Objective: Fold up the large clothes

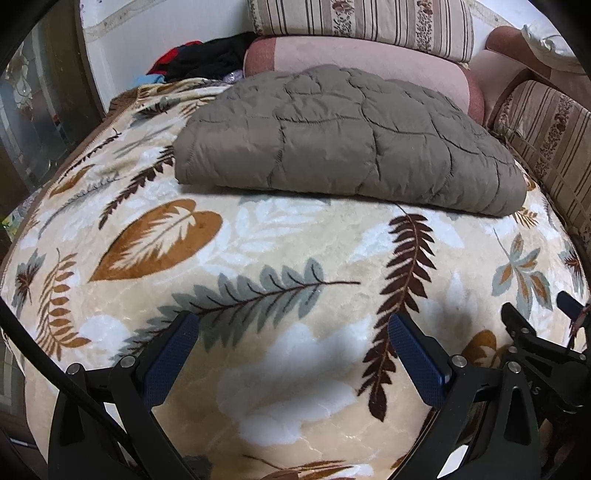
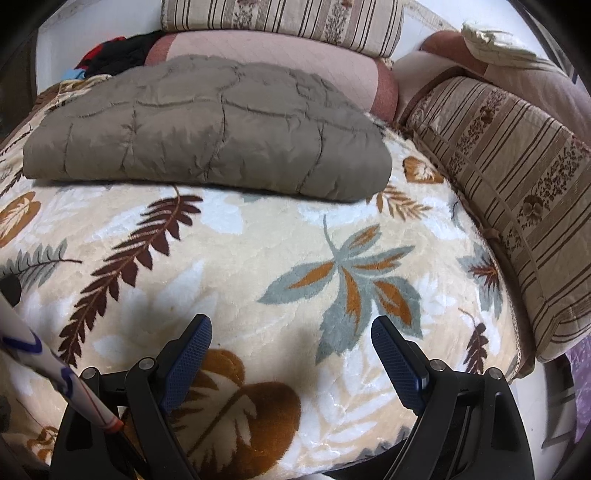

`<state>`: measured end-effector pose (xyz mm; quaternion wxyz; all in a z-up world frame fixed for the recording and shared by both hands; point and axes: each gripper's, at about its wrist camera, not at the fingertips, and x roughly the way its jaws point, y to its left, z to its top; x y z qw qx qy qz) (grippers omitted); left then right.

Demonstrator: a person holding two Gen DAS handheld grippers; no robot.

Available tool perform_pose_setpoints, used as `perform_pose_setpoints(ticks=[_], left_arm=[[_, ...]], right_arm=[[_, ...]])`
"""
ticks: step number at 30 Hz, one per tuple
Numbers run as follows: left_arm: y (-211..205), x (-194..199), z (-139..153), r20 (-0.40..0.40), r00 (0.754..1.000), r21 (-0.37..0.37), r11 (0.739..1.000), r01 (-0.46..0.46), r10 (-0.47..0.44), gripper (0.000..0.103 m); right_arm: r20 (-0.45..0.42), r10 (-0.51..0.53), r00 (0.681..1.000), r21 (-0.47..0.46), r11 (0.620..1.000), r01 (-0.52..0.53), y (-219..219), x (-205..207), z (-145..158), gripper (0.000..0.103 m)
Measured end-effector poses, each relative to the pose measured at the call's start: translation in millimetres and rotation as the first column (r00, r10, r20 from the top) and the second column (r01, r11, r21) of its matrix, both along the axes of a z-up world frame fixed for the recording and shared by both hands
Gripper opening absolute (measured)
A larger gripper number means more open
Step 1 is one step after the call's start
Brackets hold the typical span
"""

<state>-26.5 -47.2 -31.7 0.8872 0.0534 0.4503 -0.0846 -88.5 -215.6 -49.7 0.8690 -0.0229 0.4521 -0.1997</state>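
Note:
A brown quilted garment (image 1: 343, 140) lies folded in a flat rectangle on the far half of a leaf-patterned blanket (image 1: 258, 251). It also shows in the right wrist view (image 2: 207, 129). My left gripper (image 1: 293, 325) is open and empty, hovering over the near part of the blanket, well short of the garment. My right gripper (image 2: 291, 328) is open and empty too, over the blanket (image 2: 258, 251) nearer the right side. Part of the right gripper (image 1: 535, 343) shows at the left wrist view's right edge.
Striped floral cushions (image 2: 517, 192) line the right side and the back (image 1: 362, 22). A pink bolster (image 1: 369, 62) lies behind the garment. A pile of dark and red clothes (image 1: 199, 61) sits at the back left. A glass cabinet (image 1: 33, 122) stands at the left.

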Motion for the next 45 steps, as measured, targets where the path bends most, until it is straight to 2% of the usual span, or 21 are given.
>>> perform_pose_setpoints(ticks=[3,8,25,45], left_arm=[[2,1,1,0.002,1.000,-0.002,1.000,-0.007,0.007,0.102],[-2,-1,0,0.004,1.000,0.008,1.000,0.009,-0.009,0.102],[-9,-4,-5,0.004,1.000,0.021,0.999,0.028,-0.028,0.102],[-9,-1,-14,-0.031,0.999,0.018,0.999,0.032,-0.032,0.102]], right_arm=[[0.019,-0.008,1.000,-0.013,1.000,0.008,0,-2,4,0.091],[0.003,-0.009,1.000,0.013,1.000,0.009,-4,-1,0,0.091],[0.009,0.005,1.000,-0.003,1.000,-0.005,-1,-3,0,0.092],[-0.003,-0.002,1.000,0.015,1.000,0.002,-6,-1,-6,0.092]])
